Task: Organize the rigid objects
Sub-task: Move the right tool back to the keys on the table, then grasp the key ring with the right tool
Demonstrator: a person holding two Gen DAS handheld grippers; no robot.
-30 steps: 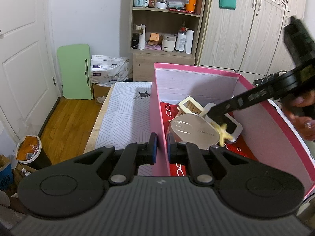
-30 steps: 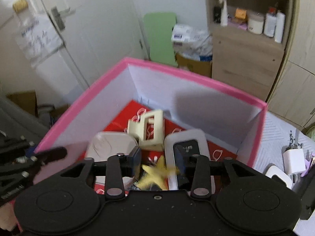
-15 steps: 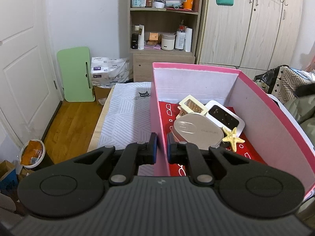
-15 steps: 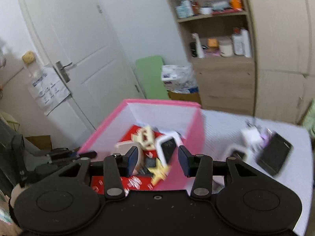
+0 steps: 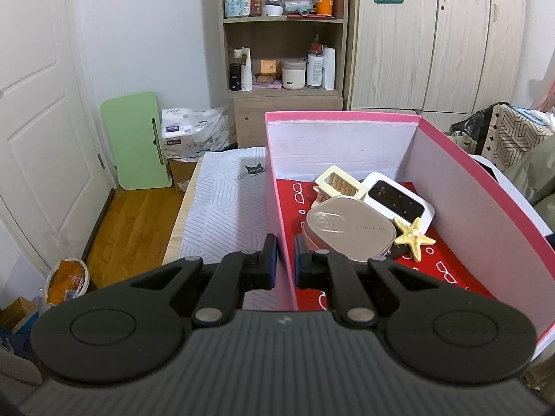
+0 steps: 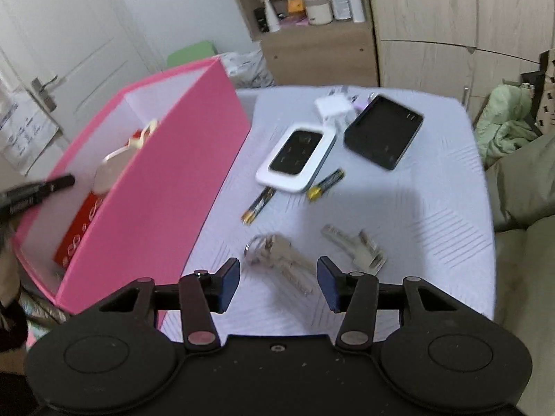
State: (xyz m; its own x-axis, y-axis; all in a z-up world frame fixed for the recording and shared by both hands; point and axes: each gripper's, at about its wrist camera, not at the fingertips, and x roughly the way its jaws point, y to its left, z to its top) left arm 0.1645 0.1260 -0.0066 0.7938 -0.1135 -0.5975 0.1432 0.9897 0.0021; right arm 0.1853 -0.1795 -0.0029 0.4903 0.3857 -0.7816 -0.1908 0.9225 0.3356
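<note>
Left gripper (image 5: 285, 258) clamps the near wall of the pink box (image 5: 277, 208). Inside the box lie a starfish (image 5: 414, 237), a tin (image 5: 350, 228) and a white router (image 5: 399, 201). Right gripper (image 6: 278, 277), jaws just opening and empty, hangs above the keys (image 6: 277, 260) beside the box.

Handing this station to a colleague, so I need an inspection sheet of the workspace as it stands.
Surface: table under a pale striped cloth.
Job's things: pink box holds starfish, beige case, white device; keys, batteries, black device wait outside.
Clutter: white charger.
Grippers: left gripper shut on the box wall; right gripper empty, jaws just been opening, above the keys.
Cables: nothing seen.
Surroundings: shelf, wardrobe, door.
</note>
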